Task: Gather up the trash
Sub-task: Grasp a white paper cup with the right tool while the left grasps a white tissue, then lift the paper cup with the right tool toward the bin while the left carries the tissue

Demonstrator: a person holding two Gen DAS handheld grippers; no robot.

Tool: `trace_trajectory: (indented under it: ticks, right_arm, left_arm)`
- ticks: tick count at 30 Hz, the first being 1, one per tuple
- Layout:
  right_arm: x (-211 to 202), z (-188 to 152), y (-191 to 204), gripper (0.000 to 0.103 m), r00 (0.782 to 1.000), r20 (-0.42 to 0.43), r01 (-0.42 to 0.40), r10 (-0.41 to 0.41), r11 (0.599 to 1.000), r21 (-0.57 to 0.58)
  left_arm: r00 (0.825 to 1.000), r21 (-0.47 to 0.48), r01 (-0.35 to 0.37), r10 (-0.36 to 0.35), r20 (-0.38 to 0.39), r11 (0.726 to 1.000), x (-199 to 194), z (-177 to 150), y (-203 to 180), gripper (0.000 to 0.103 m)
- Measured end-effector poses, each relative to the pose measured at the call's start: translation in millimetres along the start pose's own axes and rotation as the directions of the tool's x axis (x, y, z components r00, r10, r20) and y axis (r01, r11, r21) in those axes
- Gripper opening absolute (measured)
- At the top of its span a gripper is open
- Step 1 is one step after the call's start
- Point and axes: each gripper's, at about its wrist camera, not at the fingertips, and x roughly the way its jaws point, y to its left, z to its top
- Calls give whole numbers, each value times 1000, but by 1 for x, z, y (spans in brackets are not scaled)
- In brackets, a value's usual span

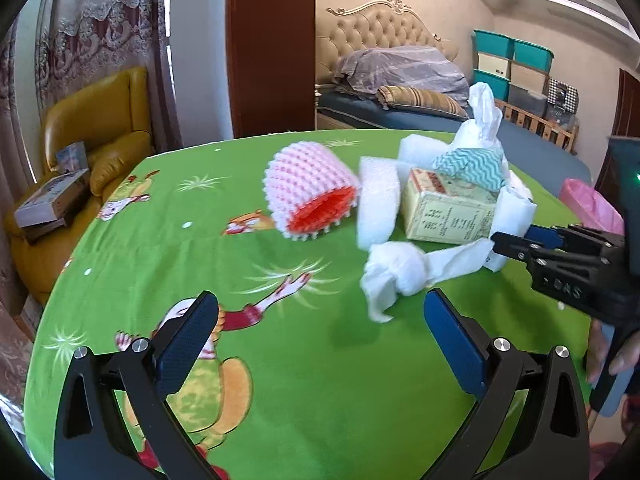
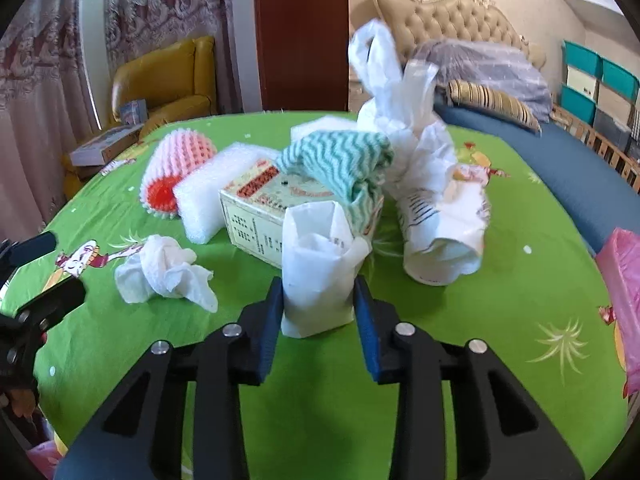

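My right gripper (image 2: 319, 292) is shut on a white paper bag (image 2: 316, 264), its blue pads pressing both sides, just in front of a yellowish printed box (image 2: 256, 208). A teal zigzag cloth (image 2: 340, 156) lies on the box, and a white plastic bag (image 2: 384, 80) rises behind it. A crumpled white tissue (image 1: 394, 272) lies on the green tablecloth (image 1: 280, 360), just beyond my left gripper (image 1: 320, 300) and towards its right finger. That gripper is open and holds nothing. A pink foam fruit net (image 1: 308, 188) and a white foam block (image 1: 378, 204) lie further back.
Another crumpled white paper wrapper (image 2: 444, 240) lies right of the box. A pink plastic bag (image 2: 624, 280) hangs at the table's right edge. Behind the table are a yellow armchair (image 1: 100, 128) with books on it, a bed (image 1: 400, 92) and stacked storage boxes (image 1: 516, 68).
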Motion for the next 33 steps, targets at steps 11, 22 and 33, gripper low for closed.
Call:
trace_trajectory:
  ticks: [11,22,33]
  right_arm:
    - [-39,-22,-34,33,997,80,-5,1,998,57]
    - [-35,-27,-31,33,995,92,22,-27,998,62]
    - [-35,-27,-32,33,991,111,63,-72,995,83]
  left_arm:
    - [996,66,34,-28,-83,997,47,26,-52,84]
    - [985,40,73,-66,-161,997,75,26,-59,37]
    - [998,85,57,-60,34,995,22,9,-67,35]
